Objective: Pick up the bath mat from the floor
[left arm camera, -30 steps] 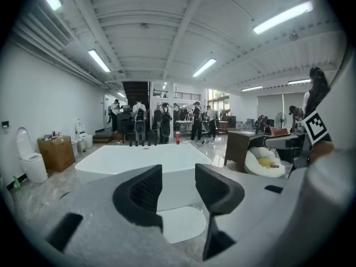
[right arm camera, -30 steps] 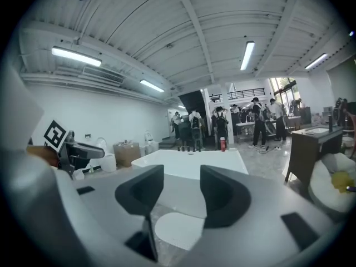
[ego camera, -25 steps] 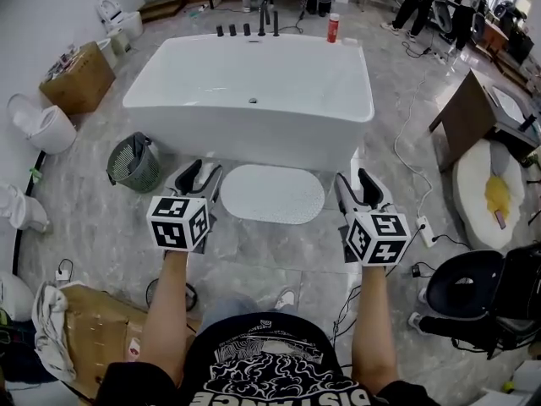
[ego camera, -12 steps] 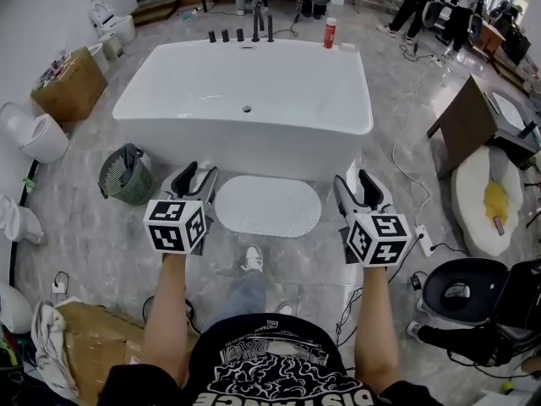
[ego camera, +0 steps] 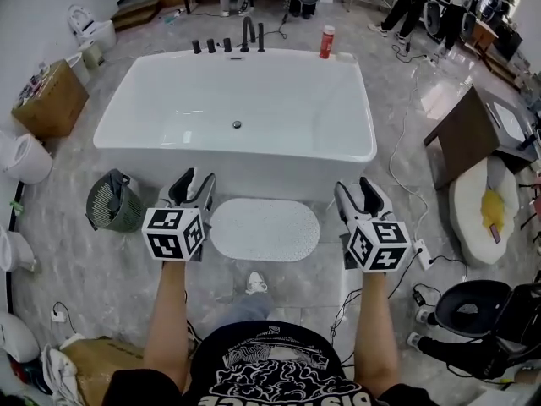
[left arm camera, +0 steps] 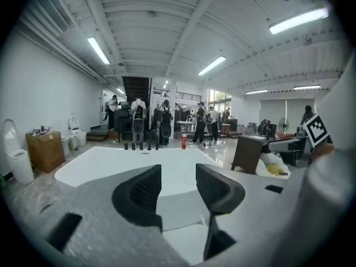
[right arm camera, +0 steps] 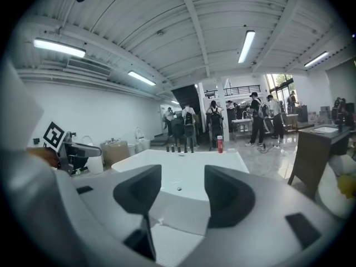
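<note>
Left gripper (ego camera: 197, 179) and right gripper (ego camera: 353, 188) jaws apart, empty; bath mat (ego camera: 265, 228) between, left edge possibly hidden.

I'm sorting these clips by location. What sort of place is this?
Probably a big indoor hall or showroom staged as a bathroom, not a home: a freestanding bathtub with a bath mat before it, loose toilets along the wall, and people standing beyond.

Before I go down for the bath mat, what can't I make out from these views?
- Bath mat: both gripper views show only a patch; the left gripper and right gripper bodies cover the rest.
- Mat's underside: hidden against the floor, every view.
- Red bottle label: too small, head view.
</note>
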